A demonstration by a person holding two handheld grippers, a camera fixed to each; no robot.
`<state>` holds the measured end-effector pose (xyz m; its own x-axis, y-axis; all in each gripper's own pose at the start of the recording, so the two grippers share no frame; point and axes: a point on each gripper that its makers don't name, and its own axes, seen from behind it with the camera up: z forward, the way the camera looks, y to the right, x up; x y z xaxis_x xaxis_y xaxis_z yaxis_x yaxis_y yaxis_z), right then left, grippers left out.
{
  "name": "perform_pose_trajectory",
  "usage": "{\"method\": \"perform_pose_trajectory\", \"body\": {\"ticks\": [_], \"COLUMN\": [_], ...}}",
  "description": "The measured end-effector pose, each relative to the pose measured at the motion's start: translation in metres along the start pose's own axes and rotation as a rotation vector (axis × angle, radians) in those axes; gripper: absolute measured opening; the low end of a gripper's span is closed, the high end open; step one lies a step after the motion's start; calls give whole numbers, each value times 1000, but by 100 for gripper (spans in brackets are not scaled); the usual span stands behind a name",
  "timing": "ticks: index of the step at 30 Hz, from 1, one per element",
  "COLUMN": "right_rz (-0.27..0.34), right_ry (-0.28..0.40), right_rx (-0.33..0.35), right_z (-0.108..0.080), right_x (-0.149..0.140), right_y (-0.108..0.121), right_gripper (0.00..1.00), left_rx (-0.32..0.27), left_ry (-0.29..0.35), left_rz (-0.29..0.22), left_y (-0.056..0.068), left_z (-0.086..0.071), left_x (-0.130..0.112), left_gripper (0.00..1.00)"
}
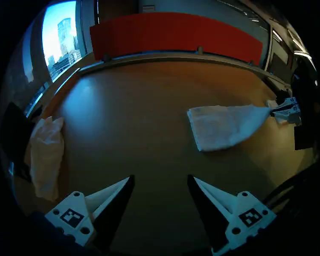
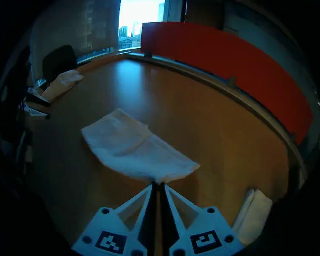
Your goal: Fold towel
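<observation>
Towel [image 2: 134, 149] looks light, limp and floppy, best taken at corners: right gripper [image 2: 157, 184] jaws pinch one corner, left gripper [image 1: 160, 177] jaws gape empty above the bench [image 1: 130, 119].

White towel [image 2: 132, 149] — brown table [image 2: 202, 123] — red panel [image 2: 245, 64].

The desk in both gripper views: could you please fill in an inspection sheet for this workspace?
Surface: wooden desk, with window glare.
Job's things: white towel lying on the desk, one edge pinched.
Clutter: crumpled cloth at the desk's edge; folded white cloth beside the right gripper.
Grippers: left gripper open, apart from the towel; right gripper shut on the towel's edge.
Cables: nothing seen.
Surroundings: red partition, window, dark chair.
</observation>
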<state>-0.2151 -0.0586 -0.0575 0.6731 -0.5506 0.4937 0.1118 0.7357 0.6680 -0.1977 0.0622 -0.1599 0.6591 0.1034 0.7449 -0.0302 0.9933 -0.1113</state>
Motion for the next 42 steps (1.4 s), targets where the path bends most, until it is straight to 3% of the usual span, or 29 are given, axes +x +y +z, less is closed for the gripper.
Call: {"method": "perform_pose_trajectory", "body": {"ticks": [9,15,30,42], "right_rz": [-11,-56,-187,-256], "right_ry": [4,27,80,85], "right_rx": [-13,6,89,157], "right_z": [-7,-3,18,35], "right_x": [6,30,87,108], "right_y": [6,-3,-43,-73], "right_gripper": [5,5,5,4], "left_rx": [-2,0,1,11], "left_ry": [6,9,17,14], "left_rz": [-5,-5,-18,-34], "left_y": [1,-1,-3,-11], "left_z": [-2,-3,-7,-14], "left_x": [2,4,5,2], "left_gripper": [91,91,91,91]}}
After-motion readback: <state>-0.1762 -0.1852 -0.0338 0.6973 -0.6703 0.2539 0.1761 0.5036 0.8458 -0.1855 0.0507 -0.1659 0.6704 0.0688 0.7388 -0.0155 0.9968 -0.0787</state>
